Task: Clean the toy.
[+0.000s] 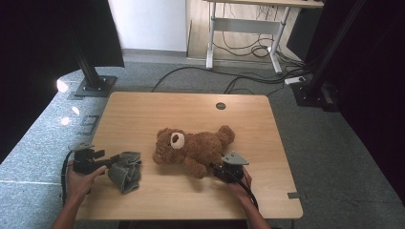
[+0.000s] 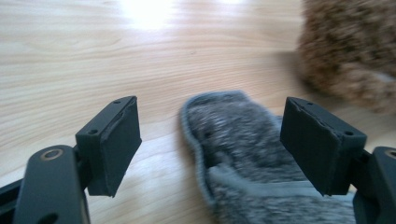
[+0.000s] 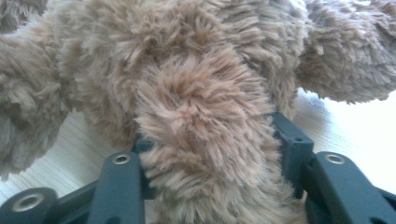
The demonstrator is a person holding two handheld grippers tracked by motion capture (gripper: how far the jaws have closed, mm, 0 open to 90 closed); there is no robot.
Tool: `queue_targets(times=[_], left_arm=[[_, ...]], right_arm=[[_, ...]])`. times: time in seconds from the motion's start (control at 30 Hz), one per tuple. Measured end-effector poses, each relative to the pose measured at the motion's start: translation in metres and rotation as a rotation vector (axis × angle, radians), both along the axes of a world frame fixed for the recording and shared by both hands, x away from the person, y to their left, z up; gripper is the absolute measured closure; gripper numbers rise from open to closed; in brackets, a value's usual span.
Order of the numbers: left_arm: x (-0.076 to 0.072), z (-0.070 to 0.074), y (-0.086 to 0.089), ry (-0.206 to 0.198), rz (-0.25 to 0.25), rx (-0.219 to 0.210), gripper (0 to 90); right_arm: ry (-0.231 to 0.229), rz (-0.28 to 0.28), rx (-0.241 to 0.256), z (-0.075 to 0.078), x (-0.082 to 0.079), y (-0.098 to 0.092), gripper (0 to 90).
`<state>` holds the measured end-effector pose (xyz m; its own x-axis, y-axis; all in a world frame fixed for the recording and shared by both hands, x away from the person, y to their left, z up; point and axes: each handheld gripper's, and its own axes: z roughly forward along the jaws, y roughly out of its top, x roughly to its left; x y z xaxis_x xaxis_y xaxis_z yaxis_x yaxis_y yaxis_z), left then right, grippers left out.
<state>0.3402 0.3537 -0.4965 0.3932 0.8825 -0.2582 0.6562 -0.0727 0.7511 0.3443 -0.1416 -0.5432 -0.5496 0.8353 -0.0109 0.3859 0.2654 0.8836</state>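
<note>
The right gripper [image 3: 205,140] grips a limb of the teddy bear [image 1: 193,148]. The left gripper [image 2: 210,140] stands wide open, the grey cloth [image 2: 252,163] (folded) between its jaws.

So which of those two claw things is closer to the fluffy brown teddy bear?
The right gripper: its jaws sit on either side of a limb of the fluffy brown teddy bear. The left gripper is off to the bear's side, open around a grey fuzzy cloth piece.
</note>
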Motion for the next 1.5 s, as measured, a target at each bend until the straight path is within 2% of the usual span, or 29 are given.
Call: queue_targets(times=[0.07,0.13,0.17,0.2,0.27,0.3,0.33,0.37,0.4,0.53,0.67,0.77,1.03,1.2,1.23,1.33,1.43,1.5], left_arm=[[0.000,0.002,-0.008,-0.006,-0.022,-0.011,19.7],[0.000,0.003,-0.020,-0.017,-0.048,-0.020,20.0],[0.000,0.004,-0.027,-0.023,-0.063,-0.021,20.3],[0.000,0.005,-0.033,-0.029,-0.077,-0.025,20.3],[-0.001,0.008,-0.044,-0.043,-0.102,-0.029,20.8],[-0.002,0.009,-0.049,-0.047,-0.111,-0.033,21.2],[-0.002,0.011,-0.053,-0.051,-0.115,-0.038,21.8],[-0.002,0.012,-0.055,-0.055,-0.121,-0.040,21.8],[-0.004,0.016,-0.062,-0.068,-0.134,-0.057,22.2],[-0.007,0.021,-0.070,-0.072,-0.167,-0.063,22.4],[-0.013,0.022,-0.080,-0.093,-0.193,-0.052,23.6],[-0.019,0.021,-0.085,-0.096,-0.212,-0.068,24.6],[-0.039,0.018,-0.093,-0.103,-0.264,-0.054,24.6],[-0.052,0.013,-0.099,-0.101,-0.274,-0.019,24.6],[-0.054,0.011,-0.101,-0.100,-0.281,-0.020,24.7],[-0.058,0.006,-0.104,-0.077,-0.307,-0.062,24.8],[-0.060,0.005,-0.109,-0.089,-0.306,0.000,24.9],[-0.061,0.004,-0.111,-0.086,-0.316,-0.001,24.9]], right_arm=[[0.011,0.004,0.024,0.002,0.002,-0.002,40.3],[0.014,0.005,0.035,0.004,0.002,-0.003,38.9],[0.013,0.015,0.069,0.008,0.001,-0.008,34.2],[0.013,0.015,0.069,0.008,0.001,-0.008,34.2],[0.024,0.021,0.112,0.014,-0.002,-0.013,28.9],[0.019,0.025,0.143,0.017,-0.005,-0.017,27.6],[0.007,0.031,0.194,0.025,-0.009,-0.025,23.8],[0.007,0.031,0.194,0.025,-0.009,-0.025,23.8],[-0.001,0.034,0.233,0.031,-0.012,-0.033,22.3],[-0.015,0.032,0.256,0.037,-0.016,-0.044,21.2],[-0.018,0.049,0.259,0.041,-0.023,-0.057,21.6],[-0.019,0.060,0.256,0.041,-0.030,-0.067,22.0],[0.000,0.010,0.269,0.036,-0.049,-0.093,23.2],[0.023,-0.012,0.242,0.027,-0.053,-0.101,23.9],[0.026,-0.013,0.237,0.026,-0.053,-0.102,24.2],[0.031,-0.020,0.224,0.023,-0.053,-0.104,24.8],[0.037,-0.019,0.210,0.020,-0.052,-0.103,25.1],[0.039,-0.011,0.196,0.019,-0.052,-0.101,25.4]])
